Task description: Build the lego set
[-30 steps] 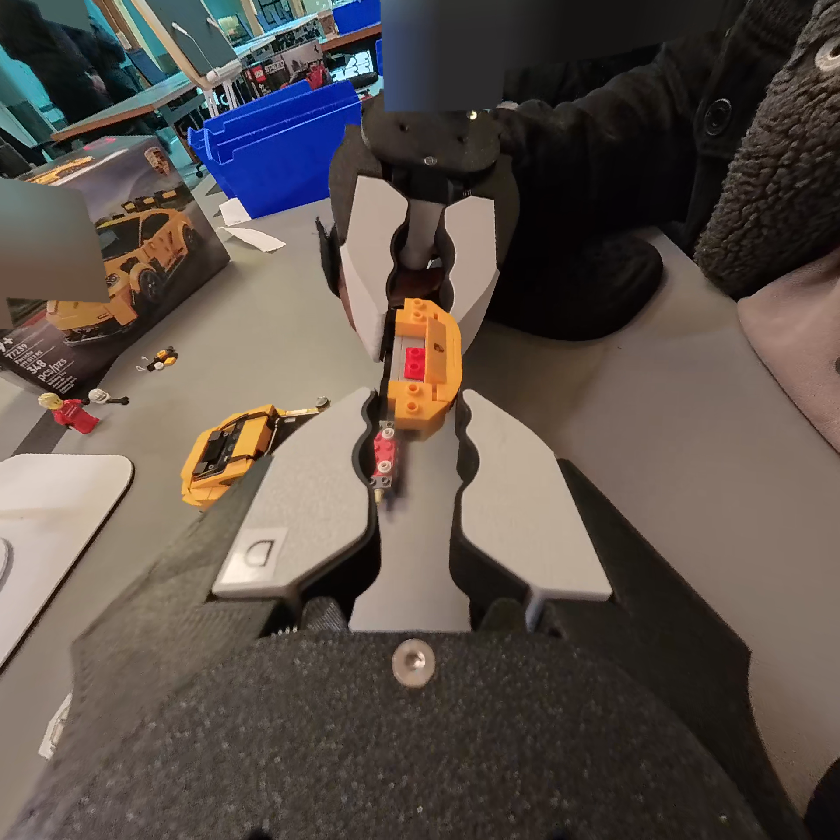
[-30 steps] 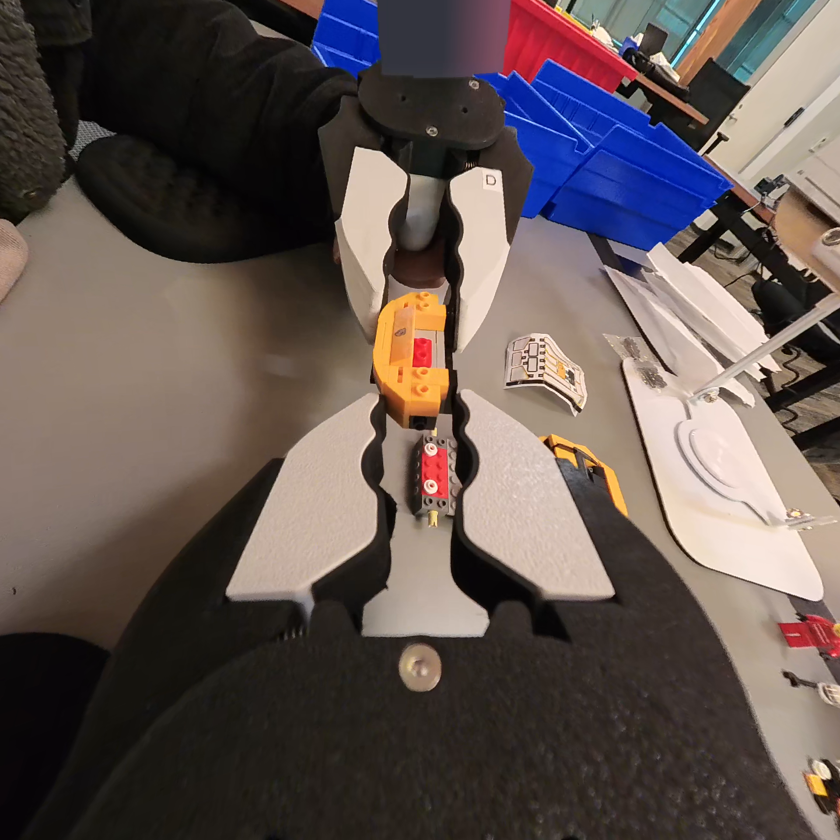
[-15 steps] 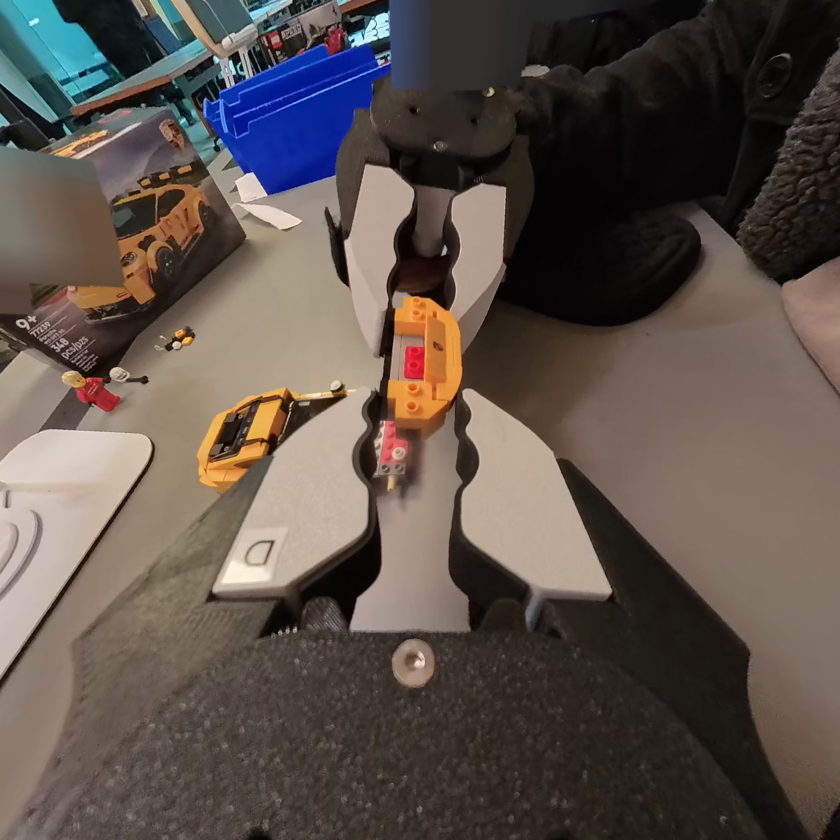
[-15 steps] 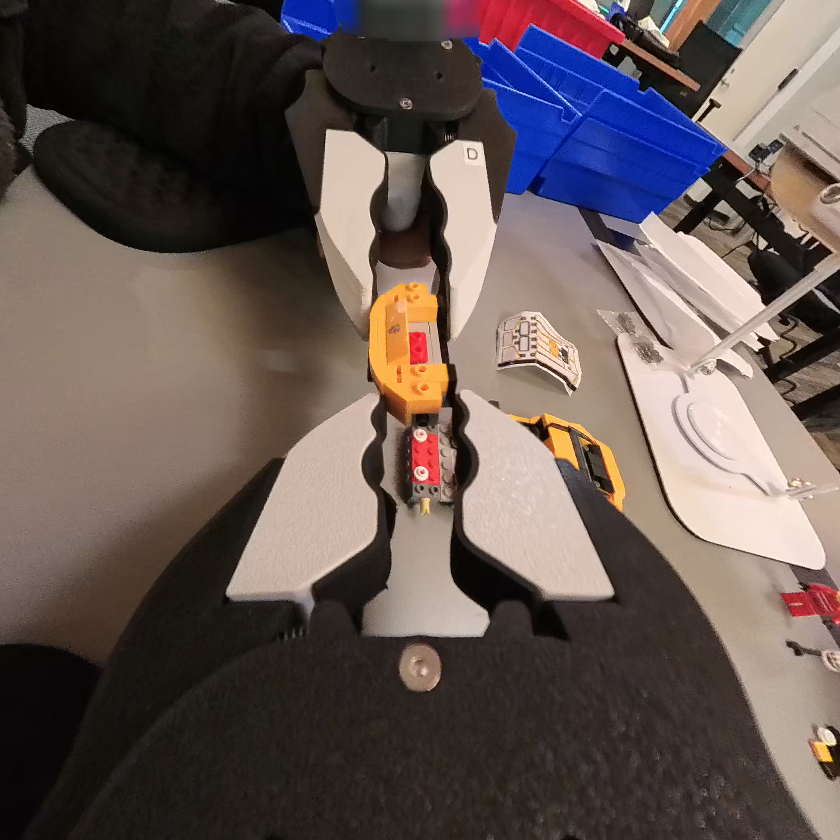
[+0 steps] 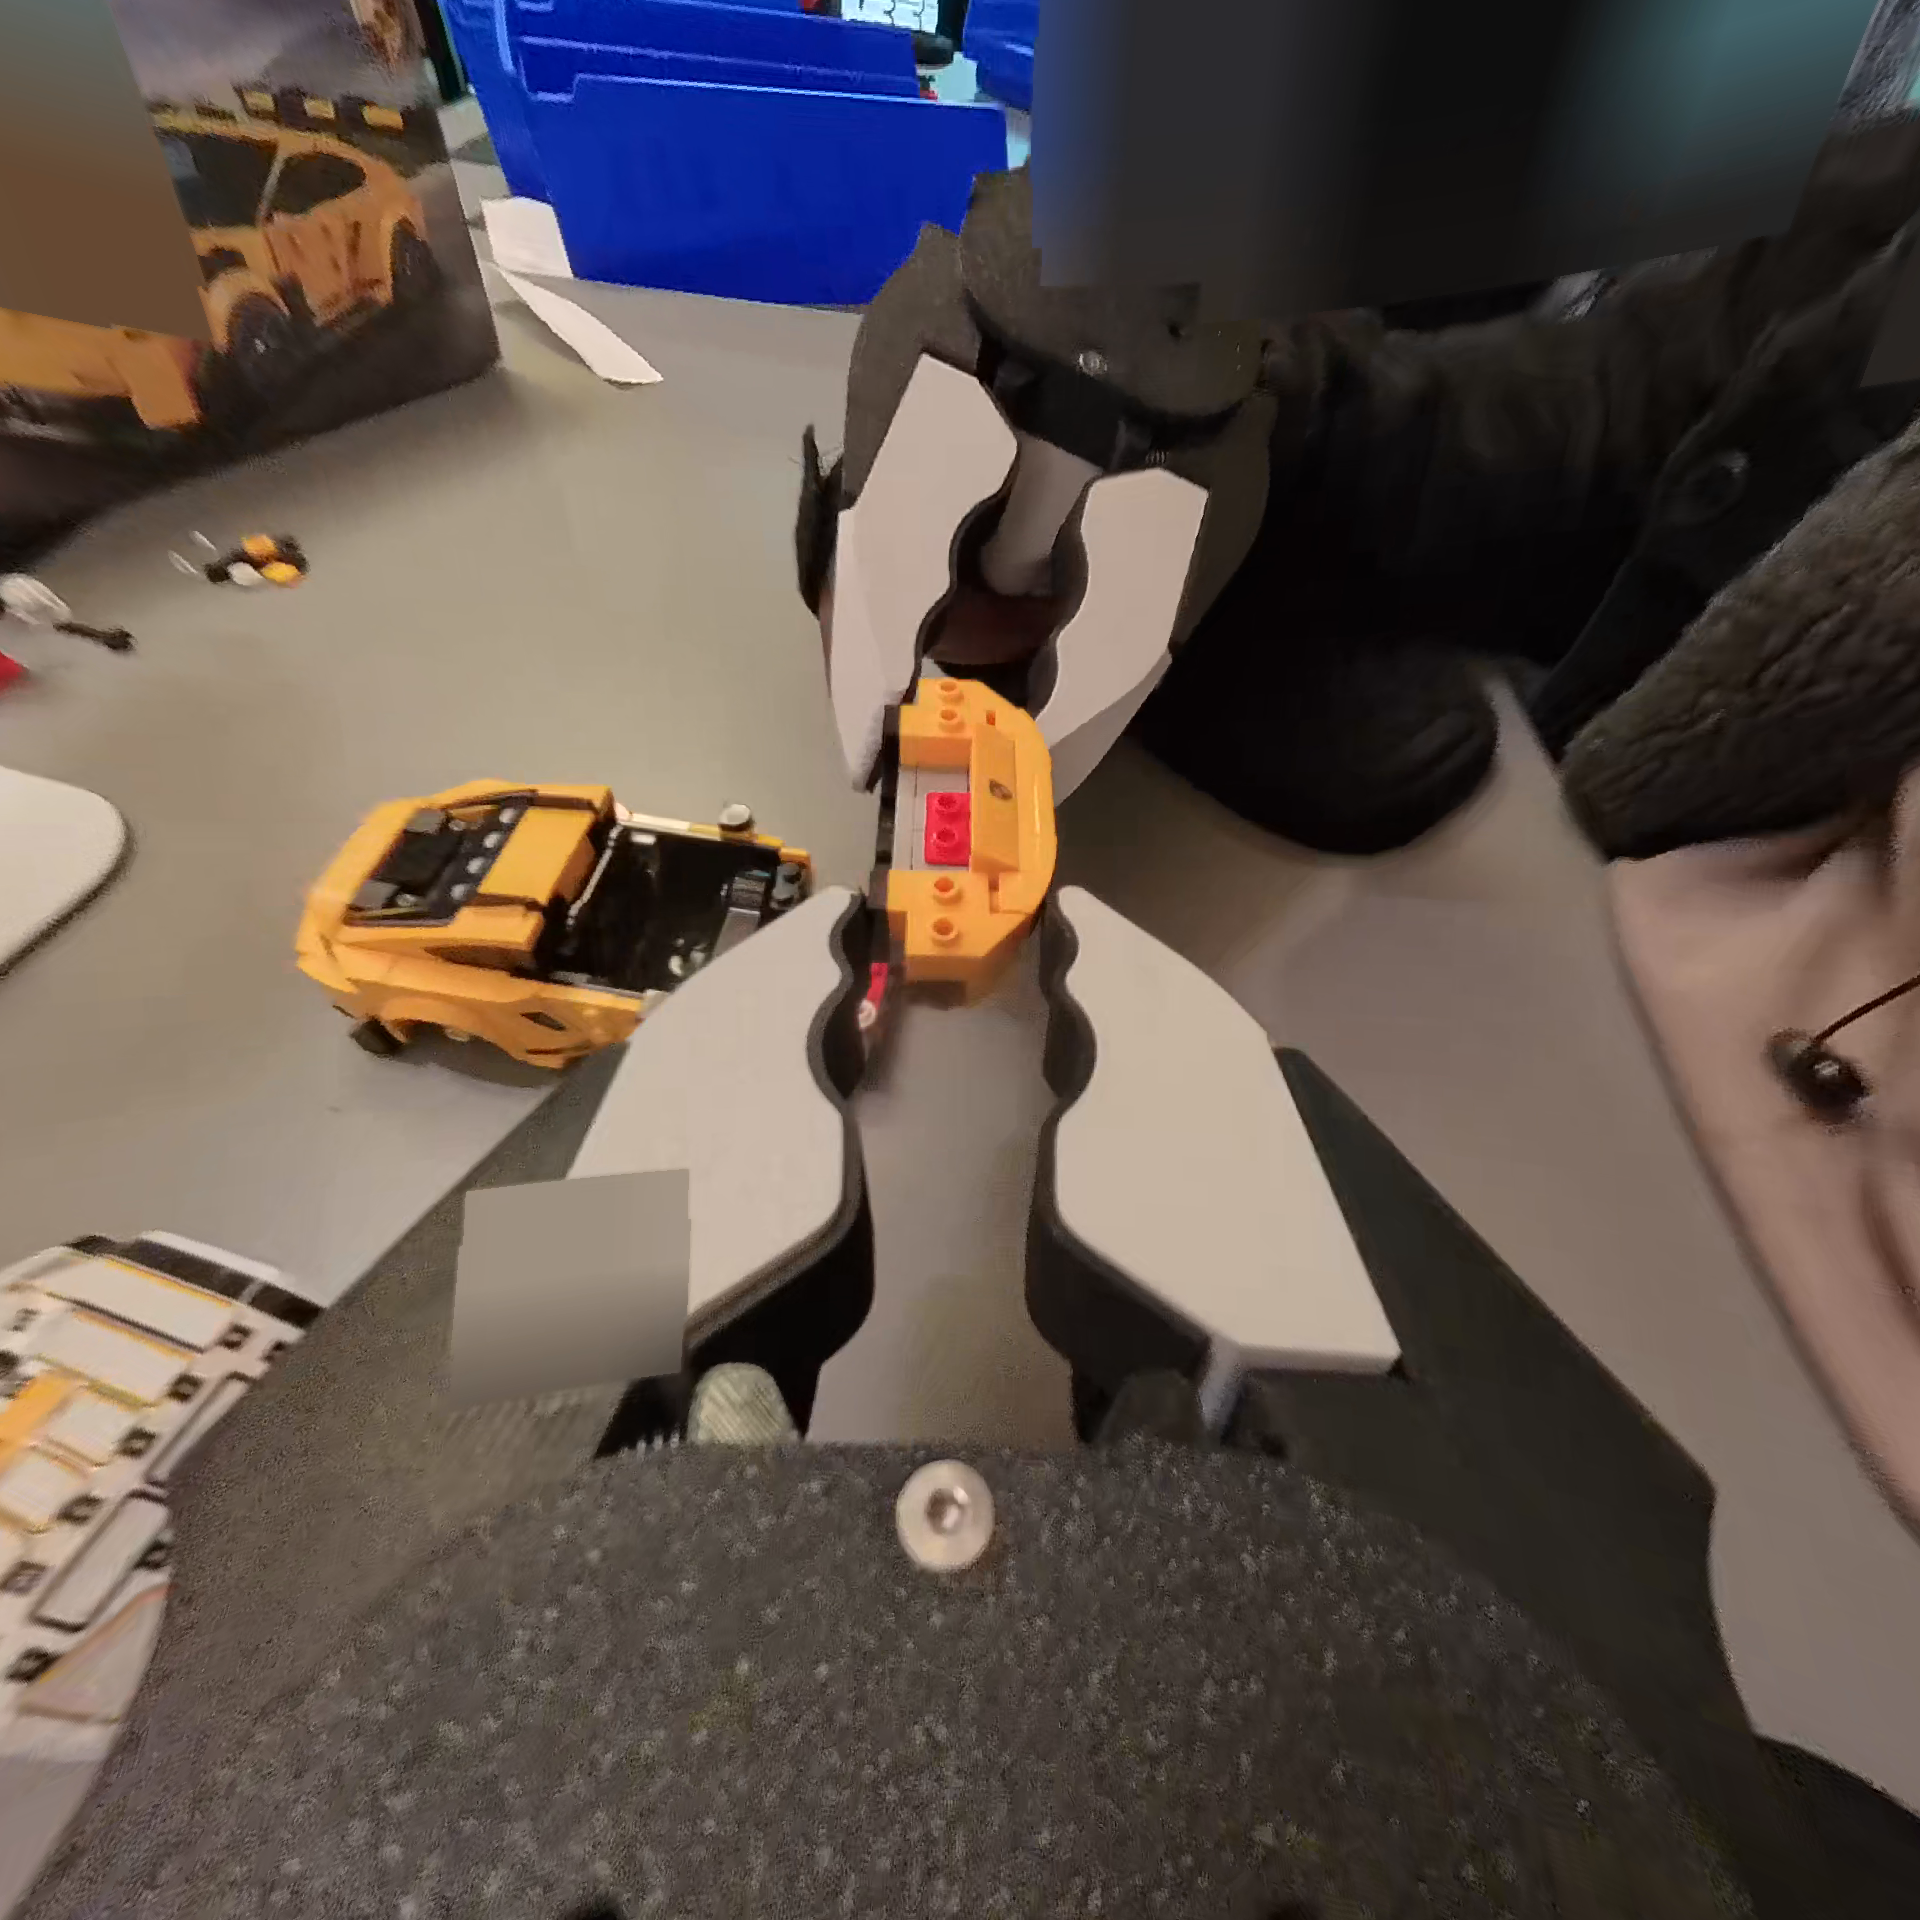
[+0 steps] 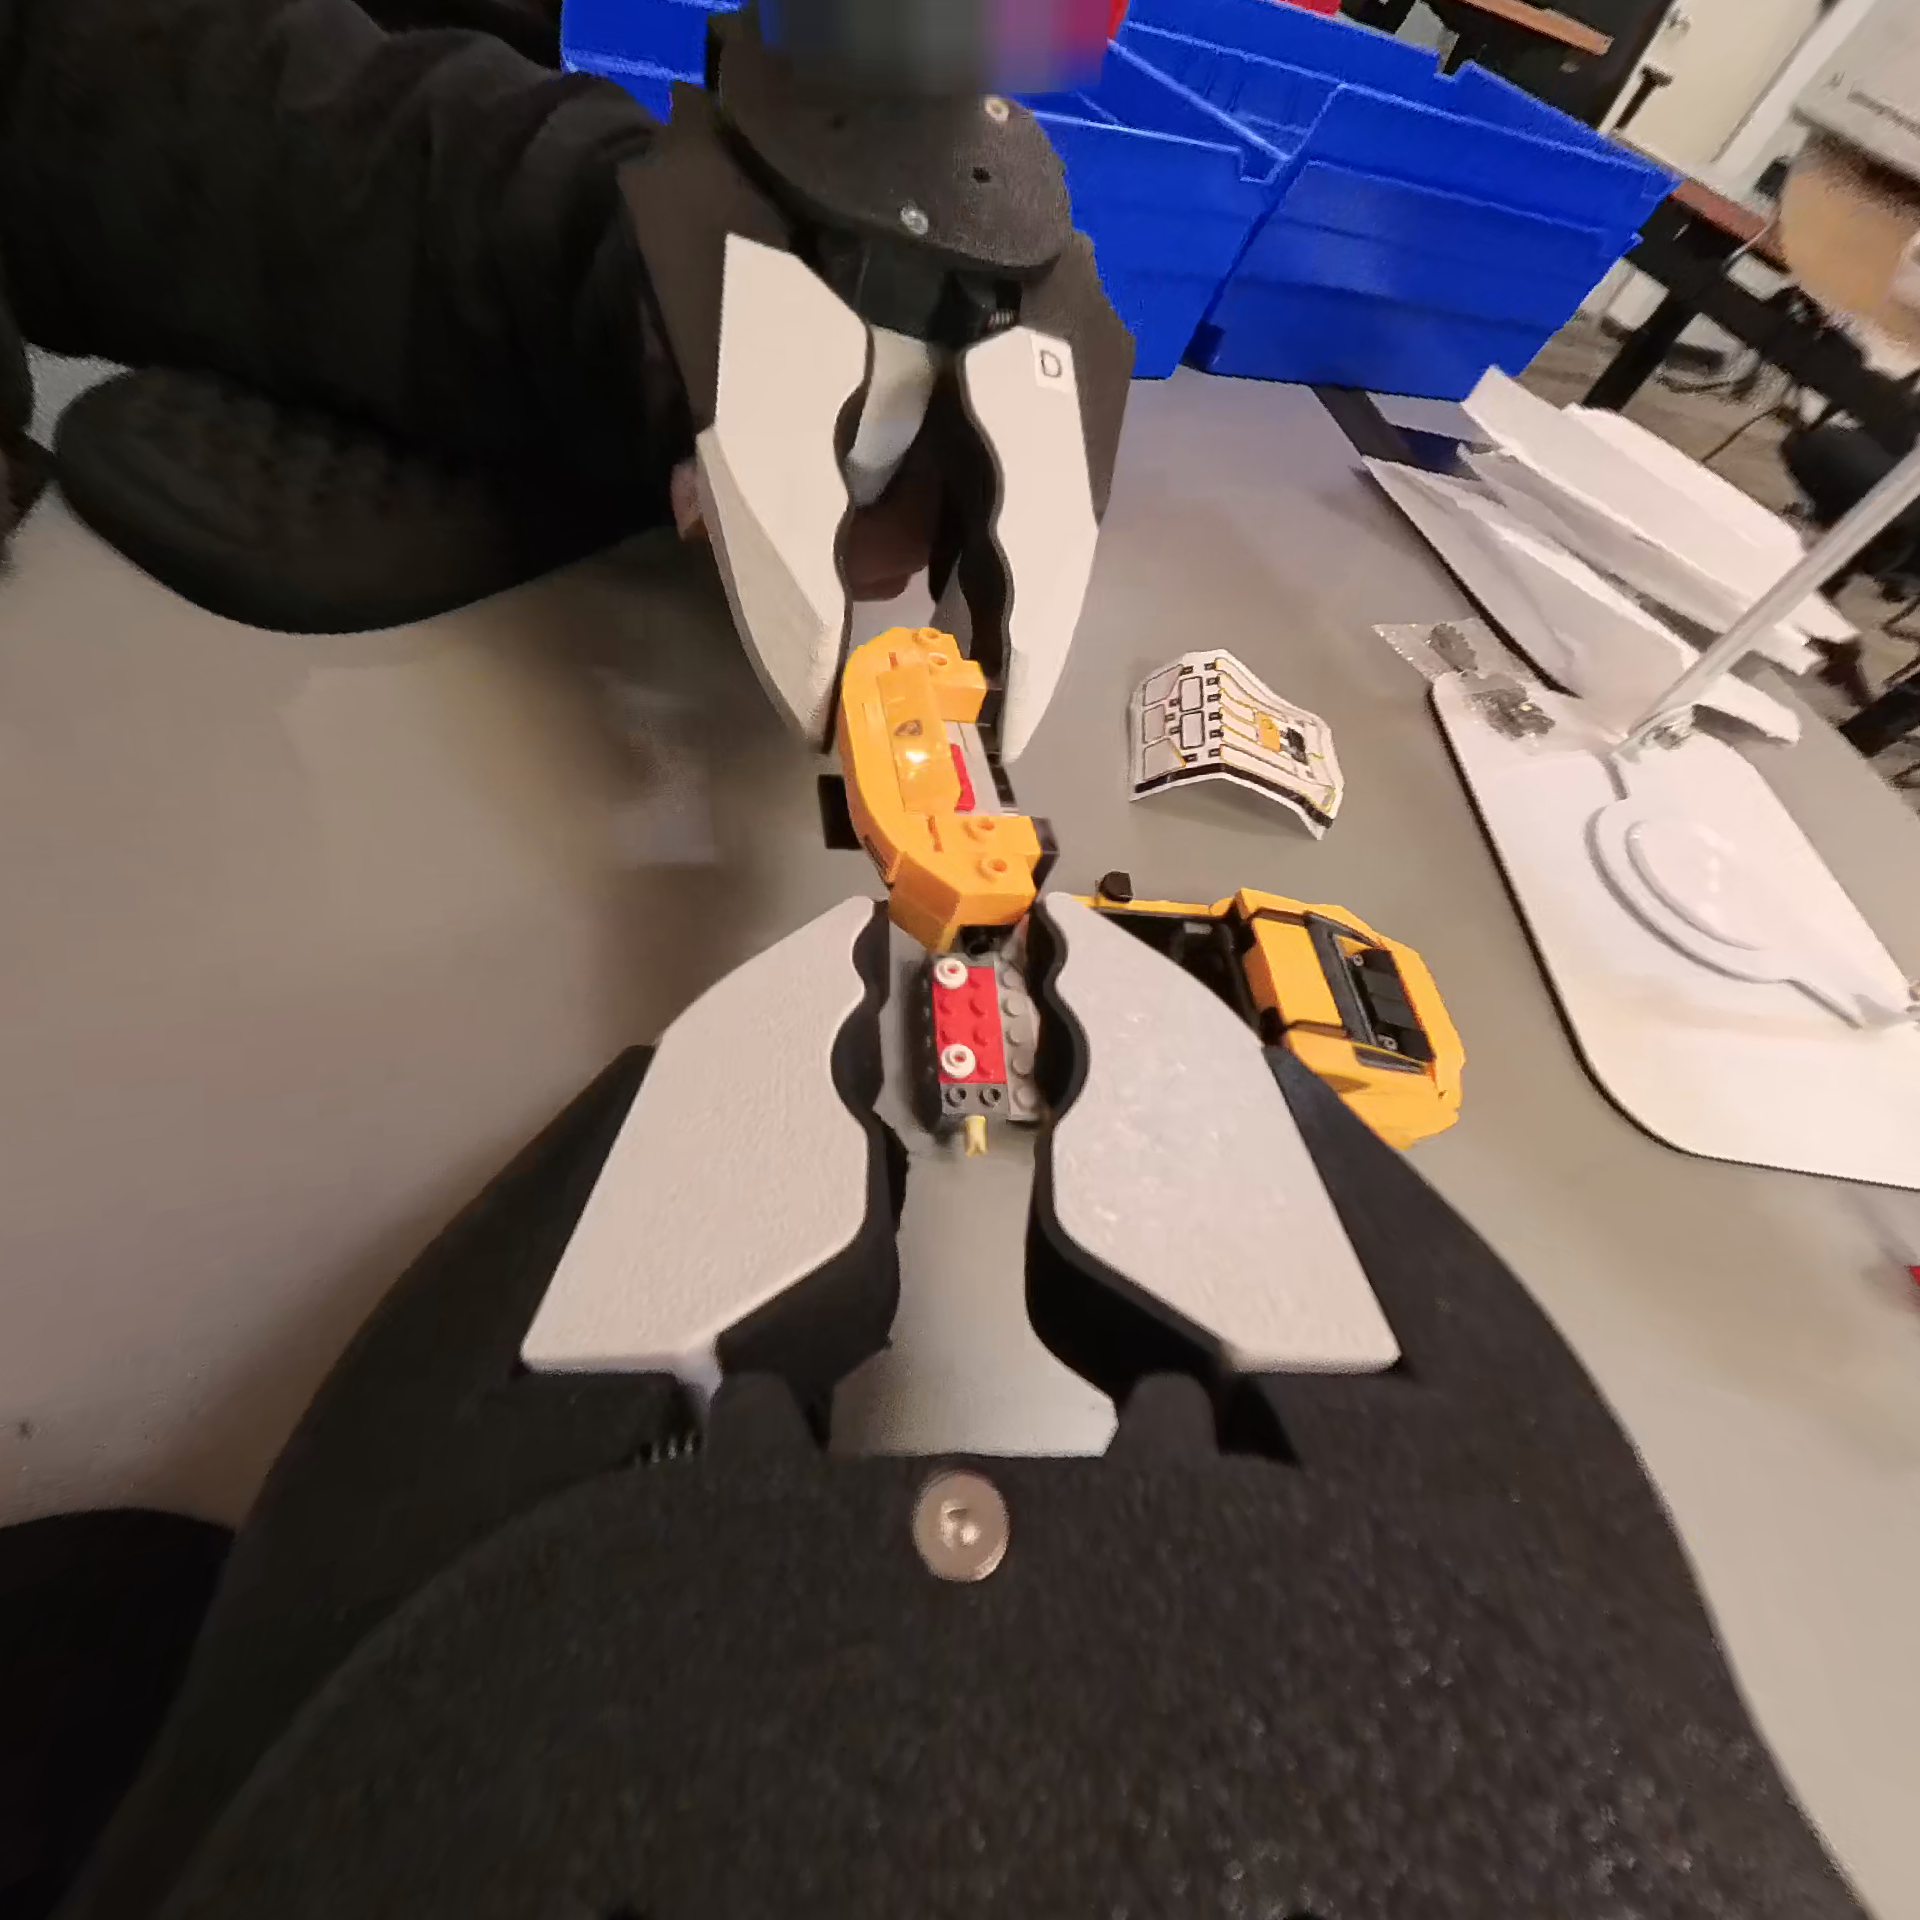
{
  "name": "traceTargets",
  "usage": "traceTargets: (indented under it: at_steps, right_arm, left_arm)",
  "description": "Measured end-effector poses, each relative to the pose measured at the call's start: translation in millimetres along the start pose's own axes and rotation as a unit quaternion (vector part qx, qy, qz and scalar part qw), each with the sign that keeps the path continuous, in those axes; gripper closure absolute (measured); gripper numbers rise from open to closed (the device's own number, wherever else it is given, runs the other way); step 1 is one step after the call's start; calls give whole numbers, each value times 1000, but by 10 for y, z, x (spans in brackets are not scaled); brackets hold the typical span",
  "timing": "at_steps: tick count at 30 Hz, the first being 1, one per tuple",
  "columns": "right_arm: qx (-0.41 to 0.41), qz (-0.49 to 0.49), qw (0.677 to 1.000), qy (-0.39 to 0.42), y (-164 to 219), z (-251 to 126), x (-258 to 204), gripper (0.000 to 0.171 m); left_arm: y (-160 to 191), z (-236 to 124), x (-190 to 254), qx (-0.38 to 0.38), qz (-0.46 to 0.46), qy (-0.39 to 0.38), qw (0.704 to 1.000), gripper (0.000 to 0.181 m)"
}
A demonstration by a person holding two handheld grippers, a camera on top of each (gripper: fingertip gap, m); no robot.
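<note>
The orange bumper piece (image 5: 966,831) is in the air between the left claw (image 5: 951,914) and the right claw (image 6: 961,914), each closed narrowly on one end, so its long axis runs from claw to claw, while the car body (image 5: 499,914) lies just beside them on the table (image 5: 520,623).

Front assembly (image 5: 971,831) held above table (image 5: 520,582) between left gripper (image 5: 945,914) and right gripper (image 6: 961,914), tip to tip. Car body (image 5: 488,925) on table left of it, box (image 5: 260,229) and bins (image 5: 748,156) behind
</note>
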State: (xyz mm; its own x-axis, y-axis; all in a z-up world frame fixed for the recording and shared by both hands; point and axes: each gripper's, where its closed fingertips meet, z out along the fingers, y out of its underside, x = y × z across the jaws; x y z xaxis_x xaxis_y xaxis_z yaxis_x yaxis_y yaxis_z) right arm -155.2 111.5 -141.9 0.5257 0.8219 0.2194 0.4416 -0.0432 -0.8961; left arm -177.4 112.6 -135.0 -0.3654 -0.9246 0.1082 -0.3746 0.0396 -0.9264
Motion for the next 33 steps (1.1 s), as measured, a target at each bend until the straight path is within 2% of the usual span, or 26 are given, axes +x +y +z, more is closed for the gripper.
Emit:
traceTargets:
  at_steps: [9,15,33]
  right_arm:
    - [19,71,997,-40,-73,-41,-23,148]
    - [19,78,996,-46,-67,-39,-26,152]
    - [-3,63,997,-36,26,-5,-12,152]
  left_arm:
    - [-64,-20,64,23,-131,69,989,150]
    - [-84,-33,82,31,-185,98,977,150]
    - [-18,-13,53,20,-189,90,978,150]
